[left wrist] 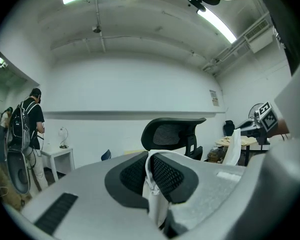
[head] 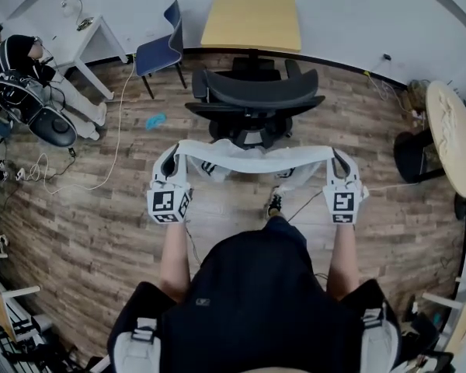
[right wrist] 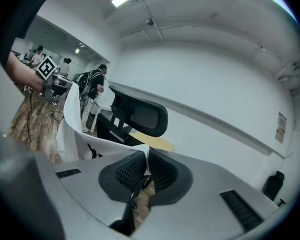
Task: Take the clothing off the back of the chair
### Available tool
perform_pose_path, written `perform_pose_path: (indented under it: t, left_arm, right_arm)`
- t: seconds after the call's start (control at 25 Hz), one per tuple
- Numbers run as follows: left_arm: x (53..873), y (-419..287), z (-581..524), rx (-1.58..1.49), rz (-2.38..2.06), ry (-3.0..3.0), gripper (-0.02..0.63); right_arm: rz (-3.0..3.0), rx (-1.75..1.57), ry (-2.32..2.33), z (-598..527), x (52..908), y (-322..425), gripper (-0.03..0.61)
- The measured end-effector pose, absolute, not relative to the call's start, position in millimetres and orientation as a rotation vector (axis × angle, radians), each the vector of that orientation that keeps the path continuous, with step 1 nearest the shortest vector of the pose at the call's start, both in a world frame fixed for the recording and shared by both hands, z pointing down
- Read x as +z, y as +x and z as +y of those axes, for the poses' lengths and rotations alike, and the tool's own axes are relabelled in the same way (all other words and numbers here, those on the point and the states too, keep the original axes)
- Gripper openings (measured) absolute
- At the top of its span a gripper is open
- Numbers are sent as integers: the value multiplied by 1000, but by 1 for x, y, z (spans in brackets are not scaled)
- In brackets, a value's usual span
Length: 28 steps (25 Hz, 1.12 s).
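Note:
A white garment (head: 252, 158) with black print hangs stretched in the air between my two grippers, just in front of the black office chair (head: 254, 99) and apart from its back. My left gripper (head: 172, 162) is shut on the garment's left end (left wrist: 151, 184). My right gripper (head: 339, 162) is shut on the right end (right wrist: 142, 156). In the left gripper view the chair's headrest (left wrist: 169, 132) stands beyond the jaws. In the right gripper view the chair (right wrist: 136, 116) is to the left, with the garment (right wrist: 72, 129) draped before it.
A yellow table (head: 252, 22) stands behind the chair, a blue chair (head: 161, 48) and a white table (head: 89, 36) to the left. A person with a backpack (head: 19, 72) is at far left. A round table (head: 453, 134) is at right. Cables lie on the wooden floor (head: 93, 208).

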<state>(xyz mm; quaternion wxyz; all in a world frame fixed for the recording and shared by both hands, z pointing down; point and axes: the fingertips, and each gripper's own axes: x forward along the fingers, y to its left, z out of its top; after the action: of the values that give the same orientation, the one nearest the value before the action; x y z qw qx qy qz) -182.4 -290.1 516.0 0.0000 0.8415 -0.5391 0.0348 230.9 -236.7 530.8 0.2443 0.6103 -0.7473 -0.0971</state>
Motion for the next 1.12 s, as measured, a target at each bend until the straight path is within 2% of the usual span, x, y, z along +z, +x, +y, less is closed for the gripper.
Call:
perform_pose_path:
  t: [0.44, 1.12]
  left_arm:
    - [535, -216, -248, 154, -1711, 2612, 11]
    - [541, -222, -195, 177, -1735, 2578, 11]
  right_arm:
    - [-2020, -230, 1648, -202, 547, 208, 8]
    - [-2009, -174, 1634, -141, 562, 205, 8]
